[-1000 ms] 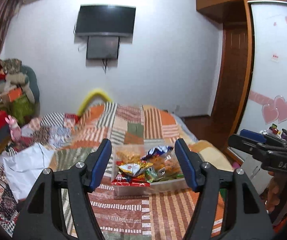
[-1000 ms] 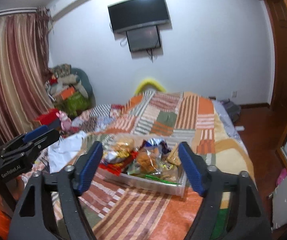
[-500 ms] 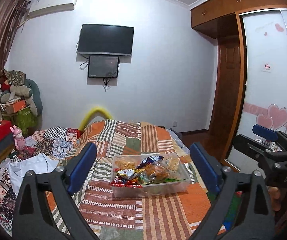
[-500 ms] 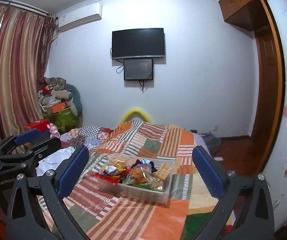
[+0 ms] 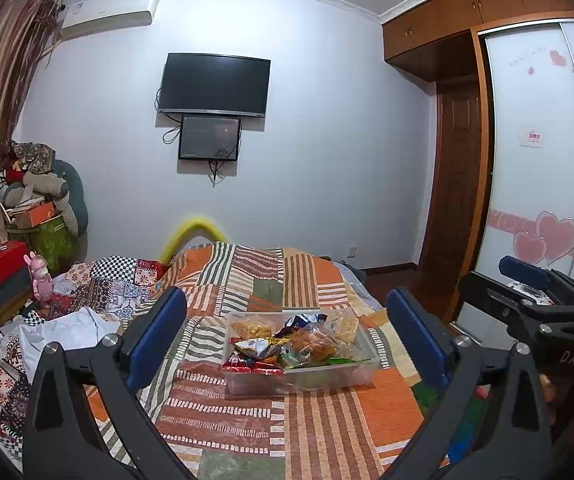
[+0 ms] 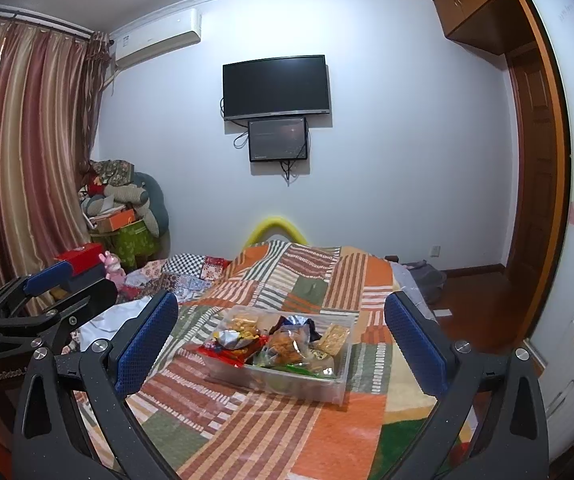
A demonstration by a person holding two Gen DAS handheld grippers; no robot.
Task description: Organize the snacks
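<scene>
Both sets of jaws stand spread wide with nothing between them: the left gripper (image 5: 286, 338) and the right gripper (image 6: 281, 342) each hang in the air on the near side of the bed (image 5: 255, 412), their blue pads clear of every object. That bed, covered by an orange, green and striped patchwork blanket (image 6: 315, 276), fills the lower middle of both views and serves as the anchor for everything else. Beyond its far end rises the pale wall, carrying a dark television (image 5: 214, 85) with a smaller screen (image 5: 209, 138) fixed just beneath it, and an air conditioner (image 6: 158, 36) high up toward the curtain side. Striped red and gold curtains (image 6: 27, 160) hang to the left of the bed, with a heap of cushions and boxes (image 5: 37, 196) stacked in the corner beside them. To the right of the bed stands a wooden wardrobe (image 5: 459, 184) with a white sliding door bearing pink hearts. A yellow curved tube (image 6: 275, 228) peeks up behind the bed's far edge. On the blanket, toward the near end of the bed, rests a clear plastic container (image 5: 361, 372), and piled inside it lie the snacks (image 5: 283, 340), a jumble of crinkled packets in red, yellow, blue and green.
</scene>
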